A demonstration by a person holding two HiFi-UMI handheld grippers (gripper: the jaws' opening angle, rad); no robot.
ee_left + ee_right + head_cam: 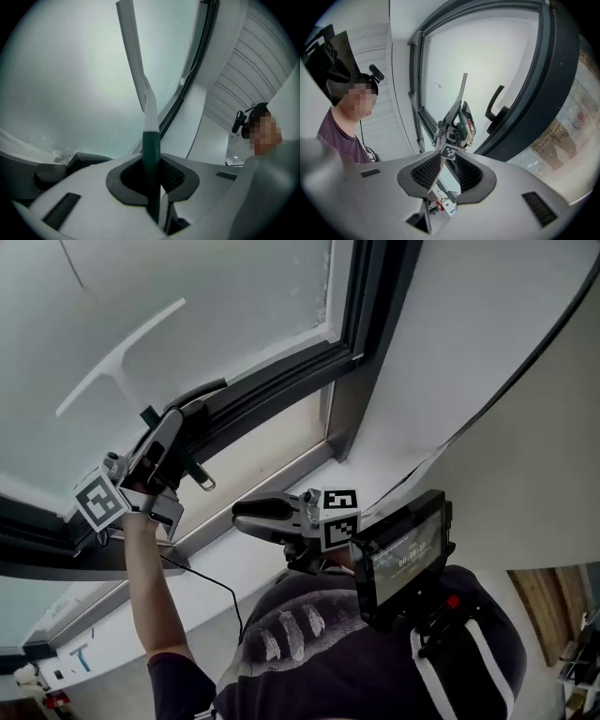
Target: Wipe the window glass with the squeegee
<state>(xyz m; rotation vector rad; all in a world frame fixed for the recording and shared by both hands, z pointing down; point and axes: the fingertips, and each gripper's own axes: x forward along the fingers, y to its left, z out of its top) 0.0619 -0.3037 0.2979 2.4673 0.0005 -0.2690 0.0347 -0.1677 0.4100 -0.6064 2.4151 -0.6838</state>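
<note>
Head view: one squeegee against the glass at upper left, blade slanting lower left to upper right, handle running down into the left gripper; right gripper at centre. Left gripper view: jaws clamped on its green handle, shaft pointing to the top edge. Right gripper view: jaws apart, empty.

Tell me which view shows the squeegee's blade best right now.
The head view: the whole squeegee shows as a white T against the window glass, held by the left claw. The left gripper view shows only its handle close up, the blade edge-on. The right gripper view shows it small and far off.
</note>
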